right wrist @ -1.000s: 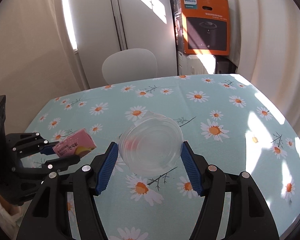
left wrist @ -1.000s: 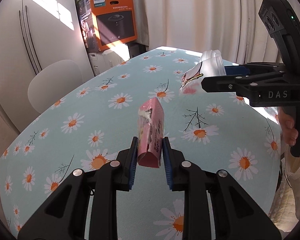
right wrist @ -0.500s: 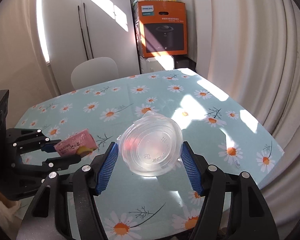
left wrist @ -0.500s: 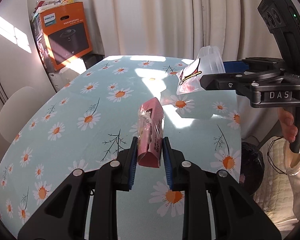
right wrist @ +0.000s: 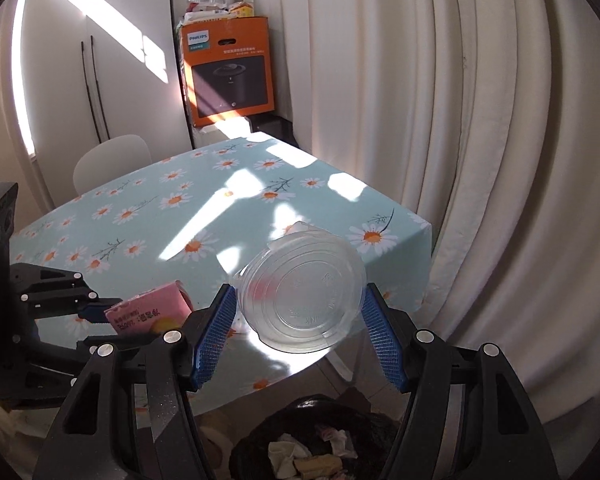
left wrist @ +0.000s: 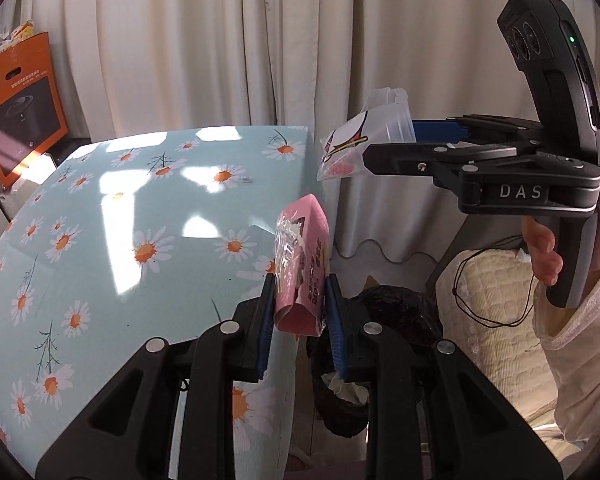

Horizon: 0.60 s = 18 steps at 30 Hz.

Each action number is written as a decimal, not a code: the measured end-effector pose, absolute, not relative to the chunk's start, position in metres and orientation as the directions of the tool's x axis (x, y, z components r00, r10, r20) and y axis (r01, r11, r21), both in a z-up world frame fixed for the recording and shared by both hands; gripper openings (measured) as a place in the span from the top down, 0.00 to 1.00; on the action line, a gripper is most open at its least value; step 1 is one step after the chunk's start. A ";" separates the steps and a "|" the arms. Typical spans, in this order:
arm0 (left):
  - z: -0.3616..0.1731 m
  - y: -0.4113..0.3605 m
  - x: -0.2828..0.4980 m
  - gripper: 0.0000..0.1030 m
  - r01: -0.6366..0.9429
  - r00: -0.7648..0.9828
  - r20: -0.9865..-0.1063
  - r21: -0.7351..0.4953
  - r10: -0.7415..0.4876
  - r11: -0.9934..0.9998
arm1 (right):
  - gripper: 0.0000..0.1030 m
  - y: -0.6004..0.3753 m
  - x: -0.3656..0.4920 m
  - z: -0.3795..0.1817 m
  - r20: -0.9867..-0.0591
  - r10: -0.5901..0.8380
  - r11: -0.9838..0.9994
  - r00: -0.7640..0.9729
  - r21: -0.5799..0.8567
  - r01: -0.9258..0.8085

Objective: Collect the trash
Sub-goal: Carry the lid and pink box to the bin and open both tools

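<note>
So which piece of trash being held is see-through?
The round plastic container in the right gripper. The left gripper holds a pink carton instead.

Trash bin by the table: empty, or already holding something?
Already holding trash. In the right wrist view the black-lined bin below the table edge shows crumpled paper and wrappers inside. How full it is cannot be told.

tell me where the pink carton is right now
The pink carton is clamped in the left gripper, held past the table edge, above the black trash bag.
</note>
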State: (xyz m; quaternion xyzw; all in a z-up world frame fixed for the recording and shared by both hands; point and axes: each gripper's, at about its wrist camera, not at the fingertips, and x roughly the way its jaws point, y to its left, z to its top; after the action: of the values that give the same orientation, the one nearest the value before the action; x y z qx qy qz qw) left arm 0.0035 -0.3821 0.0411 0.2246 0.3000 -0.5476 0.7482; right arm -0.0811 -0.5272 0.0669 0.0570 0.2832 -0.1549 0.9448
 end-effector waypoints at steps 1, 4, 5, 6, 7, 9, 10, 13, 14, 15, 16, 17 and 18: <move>0.038 -0.389 -0.003 0.76 0.960 0.200 -0.698 -0.001 -0.687 0.280 | 0.41 -0.533 -0.091 0.064 -0.553 -0.279 0.938 0.785 0.017 0.346; 0.025 -0.411 -0.016 0.76 0.973 0.149 -0.717 -0.016 -0.681 0.230 | 0.41 -0.550 -0.118 0.055 -0.566 -0.334 0.916 0.754 -0.006 0.402; 0.020 -0.418 -0.020 0.76 0.976 0.133 -0.727 -0.021 -0.674 0.215 | 0.41 -0.554 -0.126 0.052 -0.569 -0.354 0.907 0.742 -0.015 0.421; 0.014 -0.426 -0.024 0.76 0.979 0.122 -0.736 -0.021 -0.665 0.203 | 0.41 -0.560 -0.135 0.048 -0.574 -0.369 0.898 0.731 -0.019 0.439; 0.007 -0.432 -0.027 0.76 0.981 0.116 -0.745 -0.017 -0.657 0.193 | 0.41 -0.564 -0.142 0.044 -0.582 -0.377 0.891 0.720 -0.016 0.453; -0.007 -0.444 -0.032 0.76 0.985 0.087 -0.766 -0.029 -0.637 0.170 | 0.41 -0.572 -0.156 0.033 -0.599 -0.391 0.877 0.698 -0.012 0.480; -0.015 -0.450 -0.034 0.76 0.986 0.071 -0.778 -0.038 -0.625 0.160 | 0.41 -0.576 -0.162 0.027 -0.609 -0.399 0.870 0.686 -0.013 0.494; -0.042 -0.467 -0.042 0.76 0.990 0.066 -0.806 -0.023 -0.589 0.141 | 0.41 -0.584 -0.175 0.004 -0.636 -0.406 0.851 0.656 -0.002 0.525; -0.052 -0.471 -0.045 0.76 0.991 0.080 -0.812 0.000 -0.578 0.137 | 0.41 -0.586 -0.178 -0.005 -0.646 -0.405 0.847 0.647 0.001 0.531; -0.063 -0.476 -0.047 0.76 0.990 0.095 -0.821 0.021 -0.563 0.136 | 0.41 -0.587 -0.181 -0.015 -0.657 -0.408 0.839 0.634 0.003 0.543; -0.075 -0.481 -0.048 0.76 0.991 0.090 -0.836 0.021 -0.541 0.132 | 0.41 -0.589 -0.183 -0.025 -0.669 -0.410 0.832 0.621 0.006 0.555; -0.088 -0.485 -0.048 0.76 0.992 0.080 -0.852 0.015 -0.517 0.129 | 0.41 -0.590 -0.186 -0.035 -0.682 -0.406 0.827 0.608 0.009 0.562; -0.102 -0.489 -0.048 0.76 0.992 0.077 -0.866 0.015 -0.494 0.128 | 0.41 -0.590 -0.188 -0.046 -0.694 -0.401 0.823 0.598 0.014 0.568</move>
State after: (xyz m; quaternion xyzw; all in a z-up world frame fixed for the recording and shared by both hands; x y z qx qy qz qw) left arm -0.0483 -0.4889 -0.1015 0.3351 0.3711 -0.5690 0.6529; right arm -0.1877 -0.5903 -0.0456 0.1176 0.3551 -0.2733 0.8862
